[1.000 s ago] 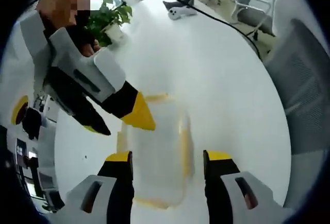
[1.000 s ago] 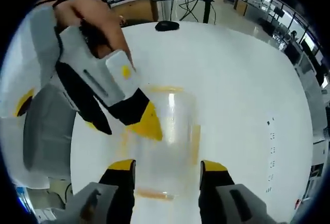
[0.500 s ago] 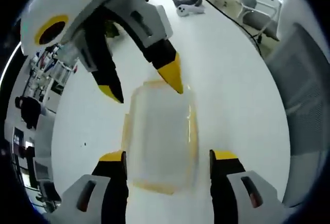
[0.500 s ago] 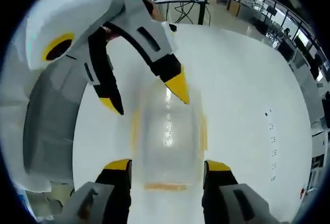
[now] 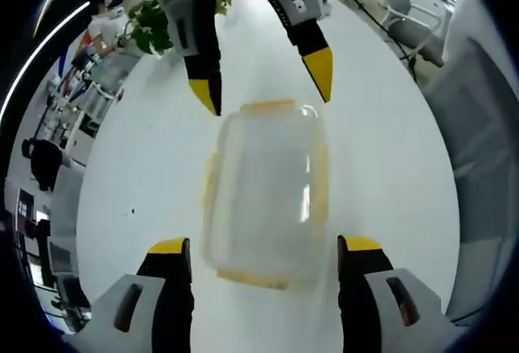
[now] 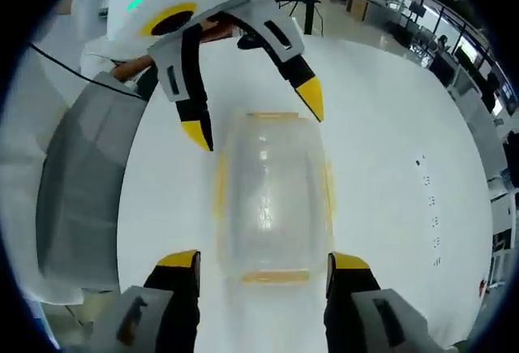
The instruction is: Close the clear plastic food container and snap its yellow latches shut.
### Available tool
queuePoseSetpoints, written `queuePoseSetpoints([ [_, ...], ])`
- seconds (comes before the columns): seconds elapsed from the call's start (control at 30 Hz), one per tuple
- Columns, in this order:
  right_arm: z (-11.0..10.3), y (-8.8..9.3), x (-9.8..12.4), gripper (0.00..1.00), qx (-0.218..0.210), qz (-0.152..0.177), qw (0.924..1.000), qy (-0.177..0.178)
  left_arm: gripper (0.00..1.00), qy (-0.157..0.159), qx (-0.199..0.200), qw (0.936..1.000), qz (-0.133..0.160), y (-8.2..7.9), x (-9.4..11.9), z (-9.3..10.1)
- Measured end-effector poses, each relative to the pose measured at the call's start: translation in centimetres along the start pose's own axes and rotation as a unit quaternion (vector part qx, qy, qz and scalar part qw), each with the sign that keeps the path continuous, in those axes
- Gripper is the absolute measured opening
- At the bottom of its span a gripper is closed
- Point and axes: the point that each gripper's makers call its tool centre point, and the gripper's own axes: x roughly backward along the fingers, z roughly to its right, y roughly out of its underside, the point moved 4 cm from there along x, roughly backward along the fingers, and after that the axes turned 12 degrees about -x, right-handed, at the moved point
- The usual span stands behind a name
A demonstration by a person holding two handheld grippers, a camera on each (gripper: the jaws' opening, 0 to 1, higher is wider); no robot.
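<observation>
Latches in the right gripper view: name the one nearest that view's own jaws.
The end latch, lying between the tips of the right gripper; the side latches and far-end latch sit farther up the container.

Readable text: none in either view.
Container [image 5: 268, 191]: clear lid, no label legible.
Grippers: yellow tips and round yellow marks, no lettering.

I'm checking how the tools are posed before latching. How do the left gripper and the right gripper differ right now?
In the left gripper view, the left gripper rises from the bottom edge at one short end of the clear container; the right gripper reaches down from the top at the opposite end. The left gripper's tips look blunt, the right gripper's pointed. Both are open, yellow-tipped, straddling the container.
</observation>
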Motion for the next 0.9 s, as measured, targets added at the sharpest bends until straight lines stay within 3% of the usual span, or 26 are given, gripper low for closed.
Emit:
queuePoseSetpoints([
  [0.3, -0.3, 0.8, -1.2, 0.65, 0.004, 0.003, 0.9998, 0.018, 0.78, 0.02, 0.005, 0.9998, -0.003, 0.7, -0.9, 0.2],
  [0.7, 0.6, 0.6, -2.3, 0.71, 0.015, 0.017, 0.9988, 0.043, 0.81, 0.021, -0.018, 0.9994, -0.02, 1.2, -2.6, -0.2],
  [0.9, 0.9, 0.7, -2.8, 0.69, 0.019, 0.013, 0.9984, 0.052, 0.85, 0.025, -0.029, 0.9989, -0.028, 1.5, -3.5, -0.4],
])
